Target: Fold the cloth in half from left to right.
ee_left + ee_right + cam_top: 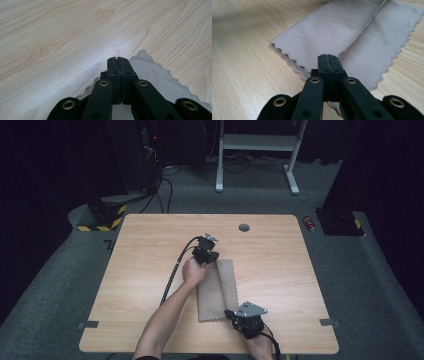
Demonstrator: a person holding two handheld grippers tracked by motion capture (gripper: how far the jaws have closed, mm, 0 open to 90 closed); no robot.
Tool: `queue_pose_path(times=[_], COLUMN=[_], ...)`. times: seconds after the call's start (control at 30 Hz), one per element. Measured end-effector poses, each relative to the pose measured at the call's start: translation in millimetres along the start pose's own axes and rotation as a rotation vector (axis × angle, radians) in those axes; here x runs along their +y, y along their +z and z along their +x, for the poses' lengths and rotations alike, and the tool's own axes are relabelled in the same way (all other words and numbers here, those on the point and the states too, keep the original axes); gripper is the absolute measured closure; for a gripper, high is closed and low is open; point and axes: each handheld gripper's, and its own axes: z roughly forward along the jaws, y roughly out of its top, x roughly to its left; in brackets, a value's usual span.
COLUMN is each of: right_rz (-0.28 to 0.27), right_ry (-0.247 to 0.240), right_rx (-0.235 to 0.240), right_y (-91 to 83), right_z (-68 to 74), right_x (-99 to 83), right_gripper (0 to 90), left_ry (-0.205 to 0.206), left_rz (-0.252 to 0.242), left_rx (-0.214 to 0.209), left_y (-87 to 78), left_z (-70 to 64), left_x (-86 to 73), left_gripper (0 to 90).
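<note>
Cloth: the beige cloth (217, 290) lies folded near the middle of the desk (280, 270), toward its near edge.
My left gripper (117, 59): jaws pressed together, pinching the far corner of the cloth.
My right gripper (328, 56): jaws pressed together on the near scalloped edge of the cloth.

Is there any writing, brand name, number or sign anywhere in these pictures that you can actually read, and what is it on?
None can be read.
The red can on the floor past the table's far right corner may carry print, but it is too small and blurred to read.
The beige cloth, the left gripper and the right gripper bear no visible lettering.
The yellow-and-black hazard stripes on the floor are only a pattern, not text.
</note>
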Motion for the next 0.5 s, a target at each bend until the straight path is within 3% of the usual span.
queue_pose_path(times=[0.5], right_rz=[0.014], right_ry=[0.018], right_rx=[-0.035], right_y=[-11.6], right_z=[-6.0], right_x=[-12.6], right_gripper=[90.0], left_ry=[0.045], left_rz=[0.006], left_rx=[-0.032], left_y=[16.2], left_z=[-21.8], left_x=[12.1], left_gripper=[89.2])
